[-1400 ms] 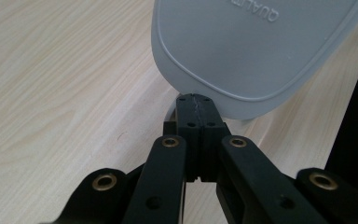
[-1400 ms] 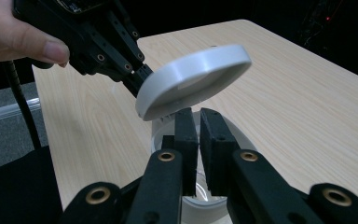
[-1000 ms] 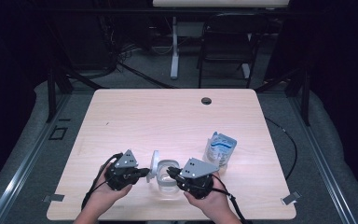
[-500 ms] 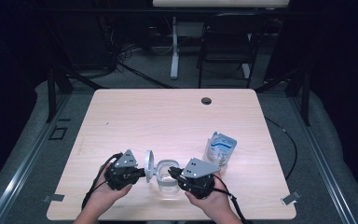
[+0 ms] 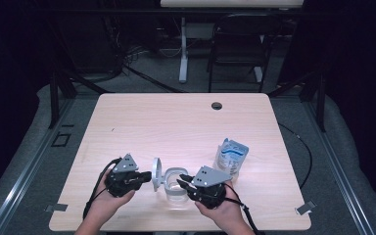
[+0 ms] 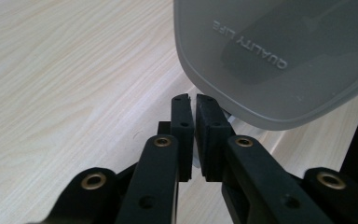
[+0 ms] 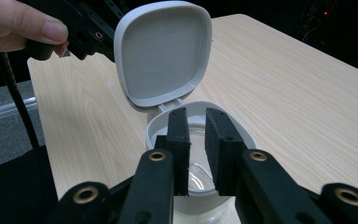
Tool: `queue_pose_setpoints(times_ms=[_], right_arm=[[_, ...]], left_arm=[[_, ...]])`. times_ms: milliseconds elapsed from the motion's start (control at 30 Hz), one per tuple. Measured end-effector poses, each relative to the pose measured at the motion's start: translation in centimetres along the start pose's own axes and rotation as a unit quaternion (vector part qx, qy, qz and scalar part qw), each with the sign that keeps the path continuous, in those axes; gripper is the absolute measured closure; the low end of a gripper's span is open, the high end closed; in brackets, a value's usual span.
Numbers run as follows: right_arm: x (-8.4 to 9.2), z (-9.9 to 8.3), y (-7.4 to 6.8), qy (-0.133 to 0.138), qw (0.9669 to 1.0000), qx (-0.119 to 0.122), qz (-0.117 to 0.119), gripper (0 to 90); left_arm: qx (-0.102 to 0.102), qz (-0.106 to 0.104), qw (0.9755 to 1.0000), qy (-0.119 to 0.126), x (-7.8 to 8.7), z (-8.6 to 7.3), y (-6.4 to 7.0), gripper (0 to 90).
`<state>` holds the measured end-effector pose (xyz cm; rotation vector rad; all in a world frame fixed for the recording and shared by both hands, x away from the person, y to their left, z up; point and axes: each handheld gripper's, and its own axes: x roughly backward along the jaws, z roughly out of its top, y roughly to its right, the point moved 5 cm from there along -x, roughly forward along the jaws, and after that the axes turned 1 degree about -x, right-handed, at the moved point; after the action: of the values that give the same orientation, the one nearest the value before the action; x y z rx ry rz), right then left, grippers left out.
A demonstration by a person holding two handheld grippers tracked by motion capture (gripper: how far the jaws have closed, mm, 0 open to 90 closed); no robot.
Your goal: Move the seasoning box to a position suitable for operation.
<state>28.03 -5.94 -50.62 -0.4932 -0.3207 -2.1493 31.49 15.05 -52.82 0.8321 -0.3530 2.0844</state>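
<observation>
A clear square container (image 5: 175, 192) stands near the table's front edge with its hinged grey lid (image 5: 156, 172) raised on edge at its left. My left gripper (image 5: 149, 175) points at the lid from the left. In the left gripper view its jaws (image 6: 195, 105) have just been opening to a narrow gap, and the lid (image 6: 270, 56) is just past the tips. My right gripper (image 5: 181, 181) reaches in from the right. Its jaws (image 7: 196, 116) have just been opening and straddle the near wall of the container (image 7: 242, 135) without pressing it. The lid (image 7: 163, 51) stands upright behind.
A clear bag with blue print (image 5: 231, 155) stands right of the container. The table (image 5: 176, 122) has a small dark hole (image 5: 217, 105) near its far edge. A chair (image 5: 235, 49) and dark floor lie beyond. The other hand (image 7: 18, 23) holds the left gripper.
The lid has swung a little further up and toward the left gripper. Both hands have stayed where they were.
</observation>
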Motion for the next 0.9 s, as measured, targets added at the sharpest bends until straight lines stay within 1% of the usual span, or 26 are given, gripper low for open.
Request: queue_pose_setpoints(times_ms=[33, 100, 167, 233, 267, 333, 433, 533, 600, 633, 733, 767, 833, 900], right_arm=[[0.0, 0.0, 0.0, -0.002, 1.0000, 0.002, -0.002, 77.7], [0.0, -0.1, 0.1, -0.005, 1.0000, 0.004, -0.005, 74.1], [0.0, -0.2, 0.2, -0.004, 1.0000, 0.004, -0.008, 70.5], [-0.1, -0.3, 0.3, -0.006, 0.9999, 0.003, -0.009, 67.3], [-0.1, -0.3, 0.3, -0.005, 0.9999, 0.004, -0.012, 65.4], [-0.1, -0.4, 0.4, -0.003, 0.9999, 0.003, -0.014, 62.6], [-0.1, -0.5, 0.5, -0.001, 0.9999, 0.004, -0.014, 58.2], [0.0, -0.6, 0.6, 0.002, 0.9998, 0.004, -0.018, 54.6], [0.0, -0.7, 0.7, 0.003, 0.9997, 0.007, -0.022, 53.1], [0.0, -0.7, 0.8, 0.003, 0.9997, 0.005, -0.025, 52.9], [0.1, -0.9, 0.9, 0.000, 0.9998, 0.001, -0.020, 53.0], [0.1, -1.0, 1.0, 0.000, 0.9997, 0.001, -0.022, 53.0], [0.3, -0.9, 1.1, 0.000, 0.9997, 0.004, -0.024, 52.3], [0.5, -0.9, 1.4, 0.004, 0.9996, 0.000, -0.028, 52.0]], left_arm=[[0.001, -0.001, 1.0000, 0.000, 0.1, 0.0, -0.1, 83.5], [0.011, 0.003, 0.9999, 0.007, 0.2, 0.0, -0.4, 79.6], [0.014, 0.007, 0.9998, 0.013, 0.4, 0.0, -0.7, 75.7], [0.025, 0.011, 0.9994, 0.020, 0.4, 0.0, -0.9, 71.6], [0.026, 0.009, 0.9995, 0.017, 0.5, 0.0, -1.0, 69.4], [0.027, 0.018, 0.9992, 0.021, 0.6, 0.0, -1.2, 66.8], [0.030, 0.023, 0.9988, 0.031, 0.6, 0.1, -1.4, 63.0], [0.030, 0.030, 0.9986, 0.032, 0.7, 0.0, -1.7, 59.4], [0.037, 0.036, 0.9980, 0.036, 0.7, -0.1, -1.9, 58.3], [0.038, 0.036, 0.9980, 0.034, 0.7, -0.2, -2.0, 57.9], [0.048, 0.041, 0.9974, 0.035, 0.8, -0.3, -2.3, 57.3], [0.049, 0.042, 0.9973, 0.036, 0.9, -0.3, -2.3, 56.2], [0.056, 0.044, 0.9967, 0.040, 1.0, -0.3, -2.5, 53.6], [0.061, 0.046, 0.9961, 0.045, 1.0, -0.3, -2.7, 51.1]])
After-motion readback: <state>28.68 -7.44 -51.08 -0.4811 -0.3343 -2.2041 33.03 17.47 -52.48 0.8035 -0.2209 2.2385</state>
